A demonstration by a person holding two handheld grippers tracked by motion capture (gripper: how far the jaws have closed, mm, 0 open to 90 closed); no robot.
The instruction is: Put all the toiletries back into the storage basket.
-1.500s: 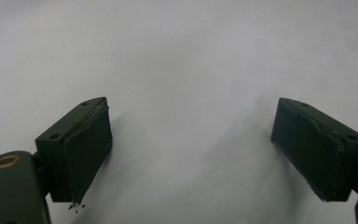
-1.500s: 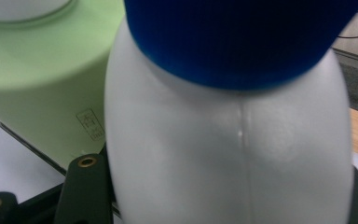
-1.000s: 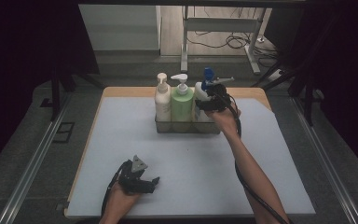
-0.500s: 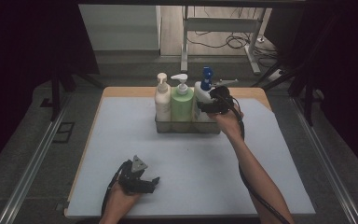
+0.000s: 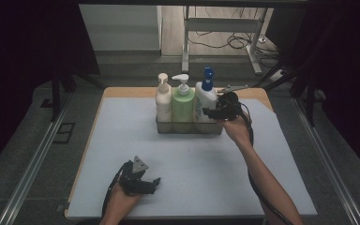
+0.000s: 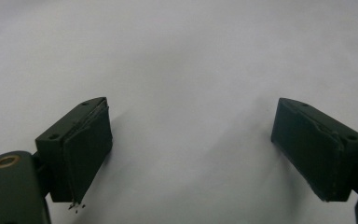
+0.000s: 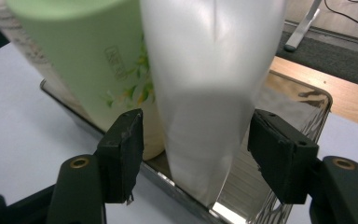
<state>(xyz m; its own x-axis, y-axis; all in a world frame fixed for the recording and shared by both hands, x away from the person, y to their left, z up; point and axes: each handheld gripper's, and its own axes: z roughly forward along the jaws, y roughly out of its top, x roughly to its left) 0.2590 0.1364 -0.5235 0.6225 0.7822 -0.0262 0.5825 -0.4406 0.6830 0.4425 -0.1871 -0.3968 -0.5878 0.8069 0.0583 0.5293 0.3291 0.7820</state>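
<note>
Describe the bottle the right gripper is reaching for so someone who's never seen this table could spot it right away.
Find the metal tray at the far edge of the table's white mat; three pump bottles stand in it in a row. Take the white bottle at the right end, beside the green bottle. It alone has a blue pump, and the right gripper is at it.

White bottle (image 7: 209, 93) between the right gripper (image 7: 193, 144) jaws: smooth, semi-glossy plastic. Green bottle (image 7: 93, 60) just beside it: satin plastic, printed label. Tray (image 7: 303, 100) beneath: polished, mirror-like metal. Jaw pads: matt black, edges frayed. Table sheet (image 6: 182, 56): matt, smooth. Table edge (image 7: 317, 86) beyond: wood.
</note>
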